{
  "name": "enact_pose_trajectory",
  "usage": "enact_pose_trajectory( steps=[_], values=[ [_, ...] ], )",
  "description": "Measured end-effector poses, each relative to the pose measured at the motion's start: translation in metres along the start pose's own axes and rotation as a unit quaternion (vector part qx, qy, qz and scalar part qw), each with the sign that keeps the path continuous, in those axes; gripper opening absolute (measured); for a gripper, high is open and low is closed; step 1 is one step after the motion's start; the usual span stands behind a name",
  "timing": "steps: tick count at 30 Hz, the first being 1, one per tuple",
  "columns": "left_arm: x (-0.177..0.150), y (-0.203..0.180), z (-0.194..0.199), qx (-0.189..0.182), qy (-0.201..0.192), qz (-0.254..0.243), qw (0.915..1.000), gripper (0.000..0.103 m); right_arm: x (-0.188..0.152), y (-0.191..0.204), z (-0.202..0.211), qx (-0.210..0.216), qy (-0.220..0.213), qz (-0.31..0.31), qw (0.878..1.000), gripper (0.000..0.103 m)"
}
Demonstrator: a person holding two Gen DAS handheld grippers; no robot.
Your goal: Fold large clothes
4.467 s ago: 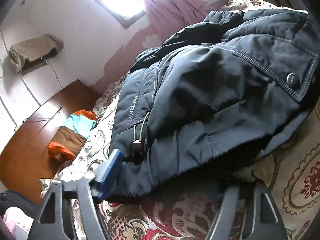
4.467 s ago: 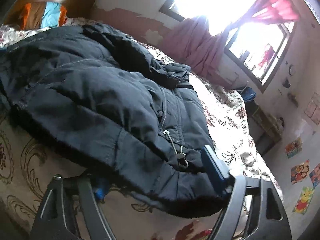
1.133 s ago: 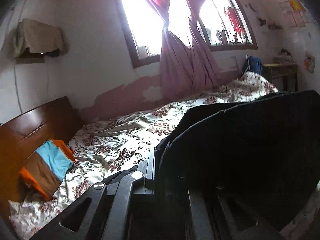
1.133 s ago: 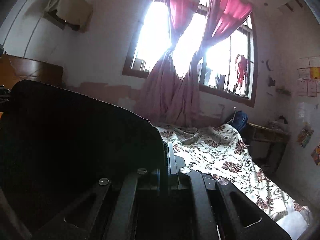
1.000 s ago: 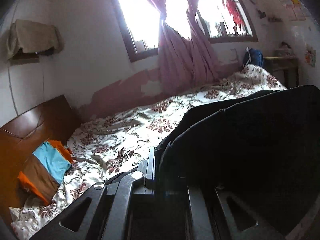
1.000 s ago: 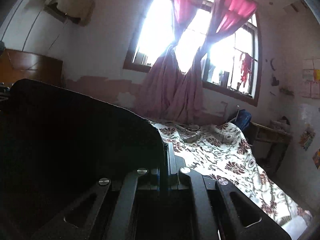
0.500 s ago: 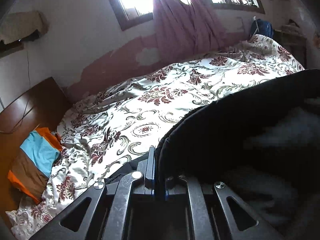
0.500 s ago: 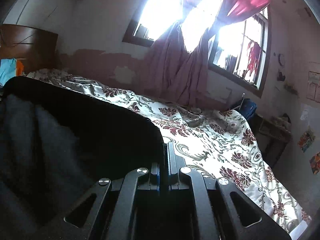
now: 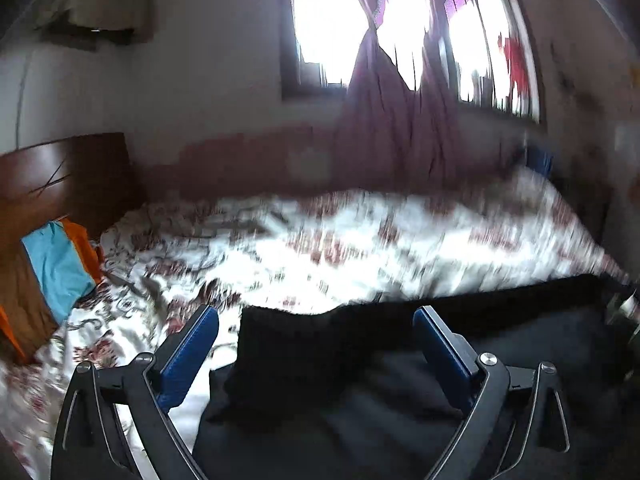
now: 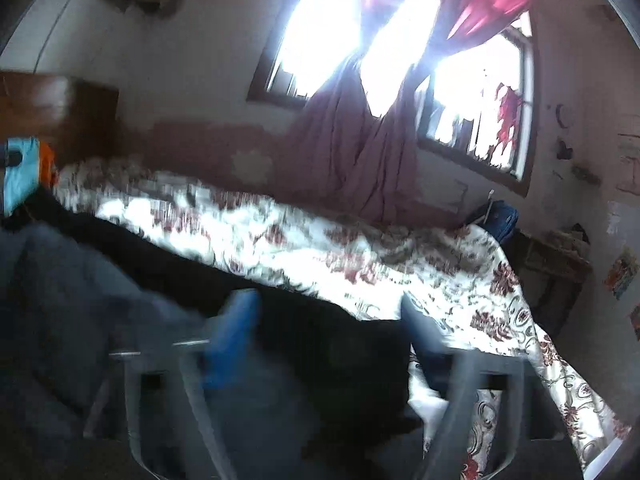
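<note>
Left wrist view, from left to right: a wooden headboard point(image 9: 60, 176) stands at the far left with an orange, brown and turquoise cloth point(image 9: 52, 276) lying against its foot. The floral bedspread point(image 9: 320, 248) runs across the middle of the frame, heavily blurred. Low in the frame the left gripper point(image 9: 316, 344) has its jaws wide apart, the blue pads point(image 9: 188, 356) clear of any cloth. A raised corner of the dark jacket point(image 9: 360, 380) sits between the two fingers, and the rest of the garment spreads flat over the near part of the bed toward the right edge. Behind, a purple curtain point(image 9: 392, 120) hangs knotted in front of a bright window point(image 9: 328, 20).

Right wrist view, same order: the turquoise cloth point(image 10: 20, 172) shows at the left edge beside the headboard point(image 10: 56, 108). The jacket point(image 10: 120, 280) fills the lower left, grey-blue where light falls on it and black along its far edge. The right gripper point(image 10: 328, 320) is smeared by motion, yet its jaws stand apart, one blue pad over the jacket and the other finger at the garment's right border, over the bedspread point(image 10: 400, 256). Farther right a blue bag point(image 10: 500, 220) rests by the wall.
</note>
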State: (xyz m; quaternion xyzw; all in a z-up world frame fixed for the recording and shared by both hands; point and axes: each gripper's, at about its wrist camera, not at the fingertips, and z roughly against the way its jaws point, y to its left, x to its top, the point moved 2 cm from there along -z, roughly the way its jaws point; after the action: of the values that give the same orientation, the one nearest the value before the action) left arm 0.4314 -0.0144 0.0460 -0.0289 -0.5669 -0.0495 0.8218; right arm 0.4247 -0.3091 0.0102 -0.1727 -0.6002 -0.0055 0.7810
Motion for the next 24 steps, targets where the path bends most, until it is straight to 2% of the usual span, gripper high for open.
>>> enact_pose_trajectory(
  steps=[3, 5, 9, 11, 15, 17, 20, 24],
  values=[
    [0.004, -0.002, 0.017, -0.007, 0.003, 0.005, 1.0, 0.098, 0.005, -0.005, 0.022, 0.035, -0.01, -0.015, 0.999, 0.079],
    [0.003, -0.006, 0.029, -0.014, 0.002, -0.005, 0.9999, 0.098, 0.005, -0.006, 0.039, 0.077, 0.001, -0.025, 0.997, 0.079],
    [-0.015, -0.017, 0.062, -0.045, 0.0, -0.01, 0.9989, 0.101, -0.016, 0.0, 0.071, 0.169, 0.032, -0.043, 0.984, 0.084],
    [-0.033, -0.025, 0.076, -0.069, 0.008, -0.004, 0.9975, 0.102, -0.032, 0.006, 0.078, 0.193, 0.05, -0.042, 0.979, 0.084],
    [-0.069, -0.042, 0.084, -0.102, 0.039, -0.007, 0.9939, 0.102, -0.065, 0.017, 0.074, 0.224, 0.101, -0.017, 0.969, 0.084],
    [-0.086, -0.052, 0.074, -0.12, 0.072, -0.012, 0.9901, 0.102, -0.074, 0.018, 0.065, 0.246, 0.126, -0.018, 0.961, 0.084],
    [-0.101, -0.063, 0.061, -0.139, 0.1, -0.021, 0.9849, 0.102, -0.077, 0.02, 0.051, 0.263, 0.138, -0.02, 0.955, 0.084],
    [-0.1, -0.077, 0.04, -0.116, 0.096, -0.053, 0.9872, 0.102, -0.073, 0.028, 0.03, 0.266, 0.139, -0.023, 0.954, 0.084]
  ],
)
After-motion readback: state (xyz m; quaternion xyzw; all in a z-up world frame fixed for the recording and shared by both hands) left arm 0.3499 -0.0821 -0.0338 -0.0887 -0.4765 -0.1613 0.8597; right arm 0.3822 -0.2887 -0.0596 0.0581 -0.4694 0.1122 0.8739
